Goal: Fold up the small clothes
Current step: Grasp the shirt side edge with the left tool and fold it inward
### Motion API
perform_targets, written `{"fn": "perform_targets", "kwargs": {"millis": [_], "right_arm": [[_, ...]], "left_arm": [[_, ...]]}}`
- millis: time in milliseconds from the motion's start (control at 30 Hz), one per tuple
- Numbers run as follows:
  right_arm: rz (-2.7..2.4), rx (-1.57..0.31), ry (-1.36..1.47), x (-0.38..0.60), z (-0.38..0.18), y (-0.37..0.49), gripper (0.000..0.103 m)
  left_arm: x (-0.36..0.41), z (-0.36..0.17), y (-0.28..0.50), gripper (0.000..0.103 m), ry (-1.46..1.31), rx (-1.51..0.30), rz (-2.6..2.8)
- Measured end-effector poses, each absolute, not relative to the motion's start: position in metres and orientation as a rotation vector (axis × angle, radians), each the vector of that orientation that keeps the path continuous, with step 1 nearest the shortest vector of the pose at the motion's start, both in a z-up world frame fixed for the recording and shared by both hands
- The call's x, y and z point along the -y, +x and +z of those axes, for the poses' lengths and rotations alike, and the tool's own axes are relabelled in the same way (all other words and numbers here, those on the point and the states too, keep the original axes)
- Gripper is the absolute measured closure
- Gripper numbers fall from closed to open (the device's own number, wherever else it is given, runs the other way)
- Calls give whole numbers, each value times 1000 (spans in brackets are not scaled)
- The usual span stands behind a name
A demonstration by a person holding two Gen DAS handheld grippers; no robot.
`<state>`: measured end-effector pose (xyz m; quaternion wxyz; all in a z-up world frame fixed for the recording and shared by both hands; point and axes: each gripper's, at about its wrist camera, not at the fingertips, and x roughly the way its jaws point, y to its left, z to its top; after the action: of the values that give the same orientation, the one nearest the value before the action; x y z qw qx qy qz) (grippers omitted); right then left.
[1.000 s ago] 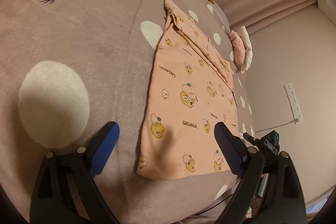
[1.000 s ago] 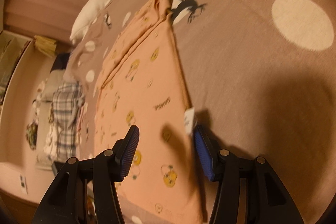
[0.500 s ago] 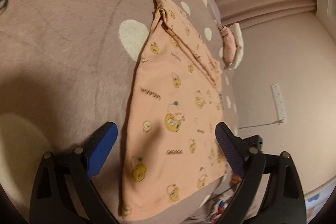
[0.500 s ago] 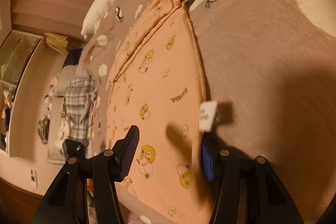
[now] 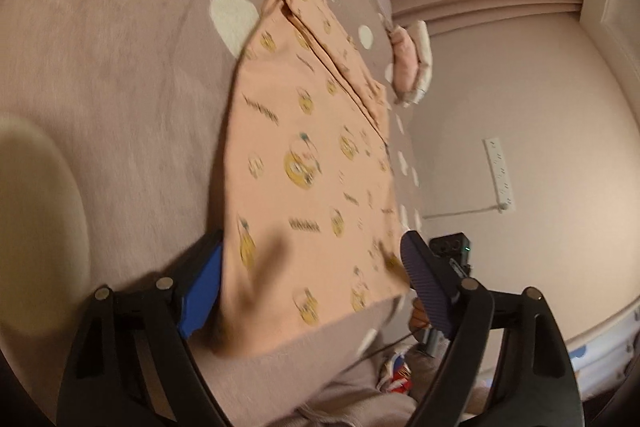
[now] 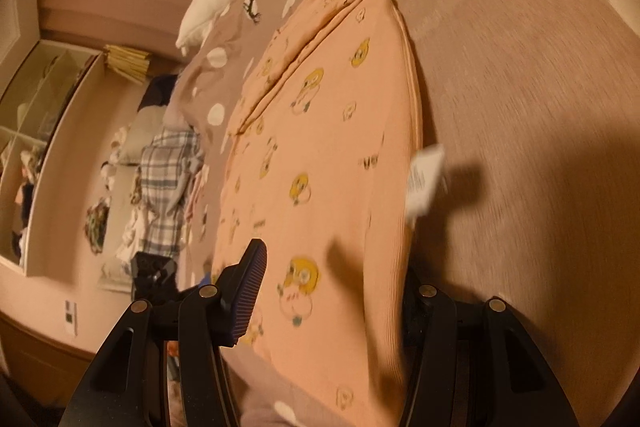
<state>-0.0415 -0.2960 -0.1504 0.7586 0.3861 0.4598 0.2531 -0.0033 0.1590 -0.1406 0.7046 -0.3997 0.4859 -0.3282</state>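
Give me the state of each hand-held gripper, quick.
Left hand-held gripper: open, straddling the peach garment's near edge.
Right hand-held gripper: open, around the same garment's hem; nothing clamped.

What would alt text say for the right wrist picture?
A peach garment printed with yellow cartoon faces lies on a brown spotted blanket, its near end between the open fingers of the right gripper. A white tag sticks out from its right edge.
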Motion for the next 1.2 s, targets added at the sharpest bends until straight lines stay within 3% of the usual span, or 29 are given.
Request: {"fn": "perform_targets", "kwargs": {"millis": [267,700,800,967,1200], "right_arm": [[610,-1029,865,290,-153,-66,49],[627,-1030,835,277,-152,-37,49],[633,-1029,833,280,-152,-40,49],[629,-1017,847,292,-153,-50,49],[604,-1004,839,292,-156,-51,56]], "left_arm": [[-139,-139,-15,18,-845,-1120,-759],[-106,-141,18,20,-866,-1159,-772],[-108,-142,14,32,-853,-1168,-742],[-118,-153,7,71,-857,-1205,-666],[-129,-171,4,97,-923,-1221,-605]]}}
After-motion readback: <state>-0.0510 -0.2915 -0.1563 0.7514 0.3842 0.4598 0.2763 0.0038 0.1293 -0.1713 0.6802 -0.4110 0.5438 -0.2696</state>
